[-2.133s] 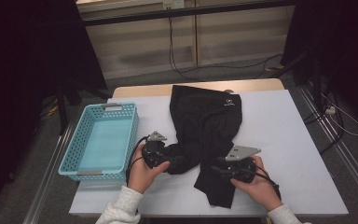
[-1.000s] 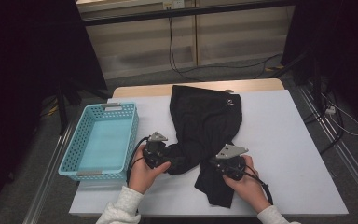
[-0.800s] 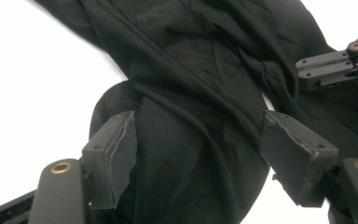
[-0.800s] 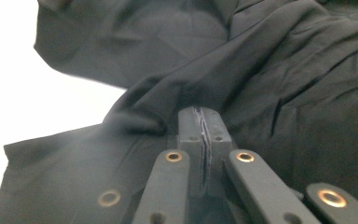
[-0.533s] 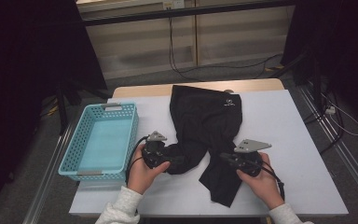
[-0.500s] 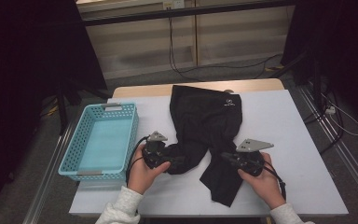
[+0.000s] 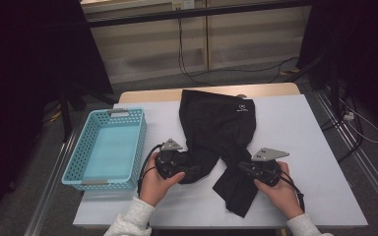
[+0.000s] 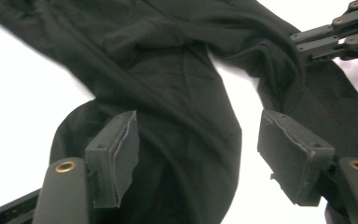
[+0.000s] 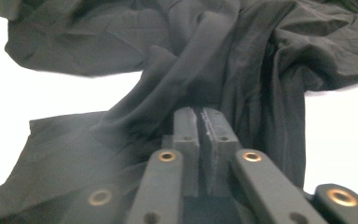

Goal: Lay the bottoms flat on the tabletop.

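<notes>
High view: you sit at a white table with a pair of black trousers spread across its middle, waistband toward the far edge and the two legs splaying toward you. A light blue plastic basket stands just beside the trousers on your left.

Your left gripper rests at the hem end of the leg on your left. In the left gripper view its jaws stand apart, straddling that leg's cloth without pinching it, so it is released. Your right gripper sits at the outer edge of the other leg, which runs down toward the near table edge. In the right gripper view the two pads are pressed together with dark cloth bunched right at their tips, so this gripper looks clenched on a fold of the trousers.

The step in hand looks like spreading or straightening the legs before folding. To do it well, lower the left jaws fully over the leg's edge and close on both layers near the hem. Keep the right grip firm. Pull the two hands apart gently and level with the table, so the cloth flattens without dragging the waistband off line.
</notes>
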The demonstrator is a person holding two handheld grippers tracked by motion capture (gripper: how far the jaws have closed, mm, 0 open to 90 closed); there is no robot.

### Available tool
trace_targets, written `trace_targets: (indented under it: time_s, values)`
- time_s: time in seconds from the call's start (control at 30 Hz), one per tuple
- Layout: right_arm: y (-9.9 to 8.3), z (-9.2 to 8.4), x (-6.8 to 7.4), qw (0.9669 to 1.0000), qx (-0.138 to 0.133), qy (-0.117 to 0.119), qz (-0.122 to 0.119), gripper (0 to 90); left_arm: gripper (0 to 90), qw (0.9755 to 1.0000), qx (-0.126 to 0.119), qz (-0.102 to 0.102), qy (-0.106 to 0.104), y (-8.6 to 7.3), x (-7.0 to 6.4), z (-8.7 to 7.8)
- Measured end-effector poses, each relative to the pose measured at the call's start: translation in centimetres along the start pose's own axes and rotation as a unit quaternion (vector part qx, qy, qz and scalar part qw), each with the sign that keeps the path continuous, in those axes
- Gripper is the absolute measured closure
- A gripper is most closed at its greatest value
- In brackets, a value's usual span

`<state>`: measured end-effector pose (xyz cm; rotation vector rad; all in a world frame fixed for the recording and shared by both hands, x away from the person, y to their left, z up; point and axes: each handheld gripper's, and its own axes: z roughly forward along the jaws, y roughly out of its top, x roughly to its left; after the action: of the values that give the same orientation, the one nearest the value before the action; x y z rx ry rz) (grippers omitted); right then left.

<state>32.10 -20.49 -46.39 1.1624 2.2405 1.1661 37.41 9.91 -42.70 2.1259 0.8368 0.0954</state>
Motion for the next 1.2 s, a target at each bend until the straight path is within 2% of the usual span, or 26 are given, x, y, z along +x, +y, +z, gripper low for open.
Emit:
trace_targets:
  time_s: [0.17, 0.23, 0.27, 0.33, 0.47, 0.57, 0.63, 0.67, 0.77, 0.87, 1.07, 1.2]
  values:
    - [-0.1, 0.1, 0.0, 1.0, 0.004, 0.0, 0.006, 88.3, 33.4, 0.9997, -0.002, 0.011, -0.021, 0.0, -1.4, 1.1]
    - [-0.1, 0.1, 0.0, 1.0, 0.003, -0.001, 0.006, 88.5, 35.0, 0.9996, 0.005, 0.016, -0.023, -0.2, -2.0, 2.0]
    - [-0.1, 0.1, 0.1, 1.0, 0.002, -0.002, 0.006, 88.6, 35.6, 0.9991, 0.013, 0.021, -0.034, -0.3, -2.2, 2.4]
    - [-0.1, 0.0, 0.1, 1.0, 0.001, -0.002, 0.007, 88.6, 37.2, 0.9986, 0.018, 0.028, -0.042, -0.6, -2.7, 3.2]
    - [-0.1, 0.1, 0.2, 1.0, 0.001, -0.003, 0.007, 88.5, 40.4, 0.9981, 0.025, 0.032, -0.046, -0.9, -3.3, 4.2]
    - [-0.2, 0.1, 0.2, 1.0, 0.001, -0.003, 0.006, 88.5, 42.8, 0.9973, 0.032, 0.036, -0.056, -1.0, -3.7, 4.6]
    - [-0.2, 0.2, 0.3, 1.0, 0.003, -0.004, 0.005, 88.5, 44.4, 0.9975, 0.033, 0.039, -0.05, -1.1, -4.0, 4.9]
    - [-0.2, 0.2, 0.3, 1.0, 0.003, -0.005, 0.005, 88.5, 45.2, 0.997, 0.033, 0.036, -0.06, -1.1, -4.1, 5.0]
    - [-0.2, 0.2, 0.3, 1.0, 0.001, -0.006, 0.006, 88.5, 50.0, 0.9968, 0.037, 0.04, -0.059, -1.1, -4.4, 5.1]
    - [-0.2, 0.1, 0.4, 0.9999, -0.004, -0.003, 0.011, 88.5, 58.8, 0.9971, 0.036, 0.039, -0.055, -1.2, -4.5, 5.1]
    - [0.0, 0.0, 0.5, 0.9999, -0.009, 0.0, 0.014, 88.6, 77.9, 0.996, 0.042, 0.027, -0.075, -1.3, -4.9, 5.3]
    - [0.0, -0.1, 0.5, 0.9998, -0.013, 0.002, 0.016, 88.6, 86.1, 0.9958, 0.044, 0.029, -0.075, -1.4, -5.1, 5.4]
